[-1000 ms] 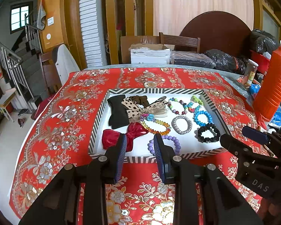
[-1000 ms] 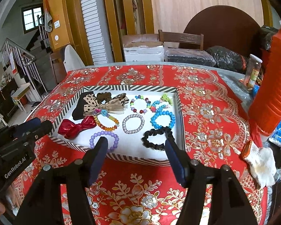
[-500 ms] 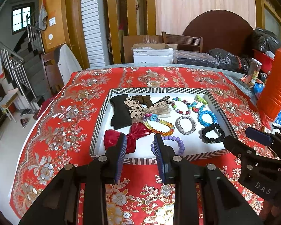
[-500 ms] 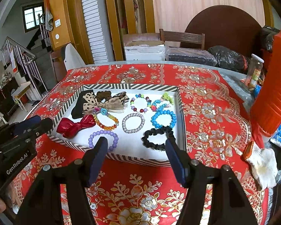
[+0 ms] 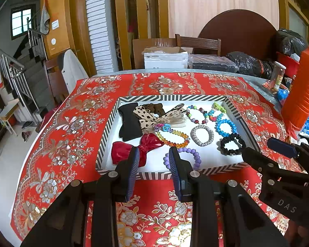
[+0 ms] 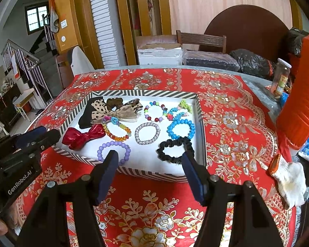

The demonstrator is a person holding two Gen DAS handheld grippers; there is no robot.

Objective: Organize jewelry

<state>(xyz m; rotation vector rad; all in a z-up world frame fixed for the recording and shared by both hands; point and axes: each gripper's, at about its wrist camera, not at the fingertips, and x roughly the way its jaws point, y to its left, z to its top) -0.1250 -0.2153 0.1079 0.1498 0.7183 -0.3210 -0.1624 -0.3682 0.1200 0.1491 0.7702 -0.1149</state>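
A striped-rim white tray [image 5: 232,103] [image 6: 200,111] sits on the red floral cloth. It holds a red bow [image 5: 121,152] [image 6: 80,136], a black bow [image 5: 128,123], a spotted bow [image 6: 117,109], a purple bead bracelet [image 5: 195,156] [image 6: 113,145], an amber bracelet [image 6: 118,131], a silver bracelet [image 5: 201,135] [image 6: 147,133], a blue bracelet [image 6: 181,128] and a black scrunchie [image 5: 231,144] [image 6: 175,150]. My left gripper [image 5: 153,157] is open and empty at the tray's near rim. My right gripper [image 6: 149,158] is open wide and empty, also at the near rim.
An orange ribbed jug [image 5: 302,90] [image 6: 300,103] stands right of the tray. A glass jar [image 6: 281,78] and black bags [image 6: 251,61] sit at the back right. A white cloth [image 6: 290,179] lies at the right edge. Boxes and a chair stand behind the table.
Both grippers have shifted only slightly towards the tray. Their openings are unchanged and nothing in the tray has moved.
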